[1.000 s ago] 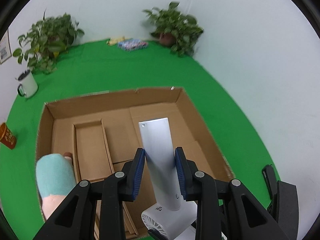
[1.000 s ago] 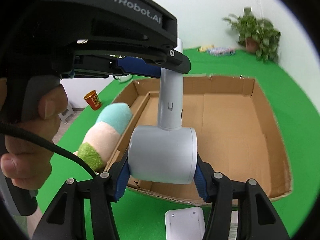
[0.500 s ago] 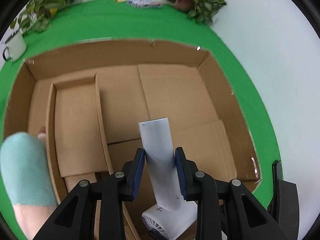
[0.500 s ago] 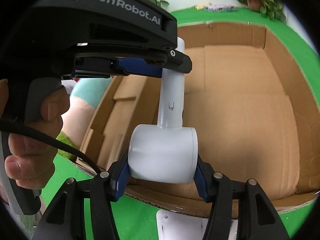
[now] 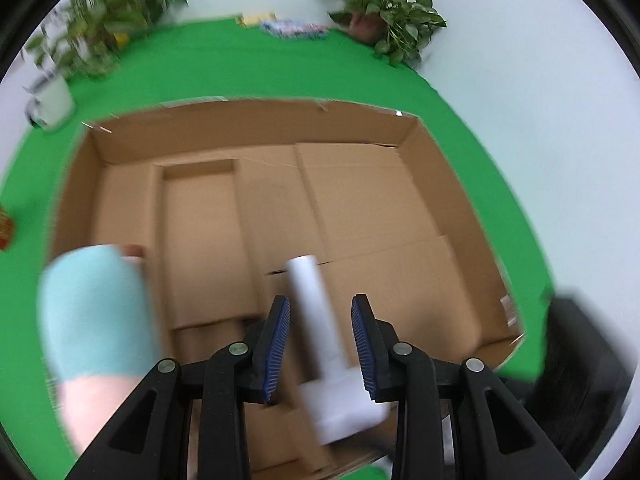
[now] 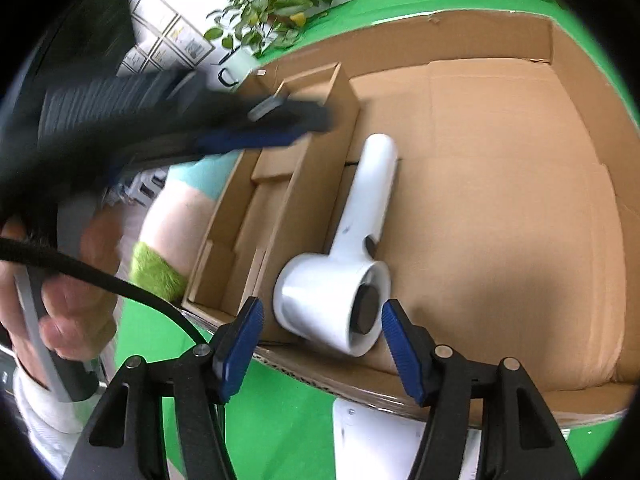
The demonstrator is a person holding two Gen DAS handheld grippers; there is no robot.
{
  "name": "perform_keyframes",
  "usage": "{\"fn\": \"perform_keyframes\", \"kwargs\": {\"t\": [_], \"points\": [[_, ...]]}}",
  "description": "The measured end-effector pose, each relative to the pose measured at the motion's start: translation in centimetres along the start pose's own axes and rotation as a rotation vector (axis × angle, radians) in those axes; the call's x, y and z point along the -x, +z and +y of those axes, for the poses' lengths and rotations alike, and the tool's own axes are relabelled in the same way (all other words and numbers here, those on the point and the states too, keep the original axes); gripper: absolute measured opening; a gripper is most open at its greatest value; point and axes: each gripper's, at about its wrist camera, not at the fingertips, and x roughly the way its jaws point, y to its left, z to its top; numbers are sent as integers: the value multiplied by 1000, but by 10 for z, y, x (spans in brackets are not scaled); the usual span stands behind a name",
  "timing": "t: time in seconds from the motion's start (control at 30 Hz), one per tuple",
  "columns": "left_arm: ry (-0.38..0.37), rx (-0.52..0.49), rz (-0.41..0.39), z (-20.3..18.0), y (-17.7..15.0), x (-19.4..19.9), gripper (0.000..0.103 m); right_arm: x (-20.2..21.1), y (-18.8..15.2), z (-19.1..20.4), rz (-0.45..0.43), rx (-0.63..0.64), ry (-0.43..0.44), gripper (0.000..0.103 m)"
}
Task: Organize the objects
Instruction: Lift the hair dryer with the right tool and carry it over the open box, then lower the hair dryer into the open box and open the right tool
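Now that both tongs have let go, the white hair dryer lies on its side on the floor of the cardboard box, head at the near wall, handle pointing toward the far end, just beside the narrow divider compartment. A second ago it hung clamped at head and handle. Right tongs: jaws have just been opening, pads apart and clear of the dryer's head. Left tongs: jaws have opened slightly; handle sits between them, untouched. Judgement: placement of this item is done. A plush toy leans at the box's left wall outside, on the green surface, likely next.
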Motion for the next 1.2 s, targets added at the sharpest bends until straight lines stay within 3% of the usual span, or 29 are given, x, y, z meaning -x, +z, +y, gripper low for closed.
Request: {"fn": "perform_keyframes", "kwargs": {"t": [0.07, 0.17, 0.37, 0.57, 0.8, 0.83, 0.87, 0.9, 0.93, 0.97, 1.0, 1.03, 1.1, 1.2], "points": [[66, -26, -18, 5, -14, 9, 31, 7, 4, -9, -20, -26, -17, 61], [108, -14, -7, 12, -33, 13, 31, 4, 18, -18, -15, -60, -24, 57], [93, 9, 24, 18, -69, -1, 31, -16, 39, -13, 28, -55, -100, 44], [85, 45, 14, 19, -78, 1, 31, -30, 33, -14, 80, -68, -59, 30], [76, 98, -29, 21, -83, 12, 31, -22, 26, -9, 58, -11, -86, 29], [75, 98, -43, 21, -81, 16, 31, -20, 27, -7, 44, -4, -88, 31], [76, 96, -60, 20, -81, 21, 31, -13, 26, -4, 13, 5, -99, 41], [86, 91, -91, 18, -81, 31, 31, -5, 26, -2, -20, 13, -109, 58], [100, 88, -116, 18, -81, 38, 33, 6, 23, 0, -63, 23, -122, 67], [119, 84, -148, 18, -84, 48, 42, 20, 18, 3, -120, 37, -137, 82], [152, 77, -194, 17, -88, 60, 51, 35, 11, 4, -176, 50, -156, 83], [197, 73, -248, 16, -92, 73, 55, 47, 4, 5, -213, 59, -165, 83], [310, 64, -383, 11, -108, 99, 71, 67, -17, 1, -237, 63, -172, 83], [363, 67, -527, 1, -134, 124, 91, 82, -47, 3, -272, 42, -206, 83]]}}
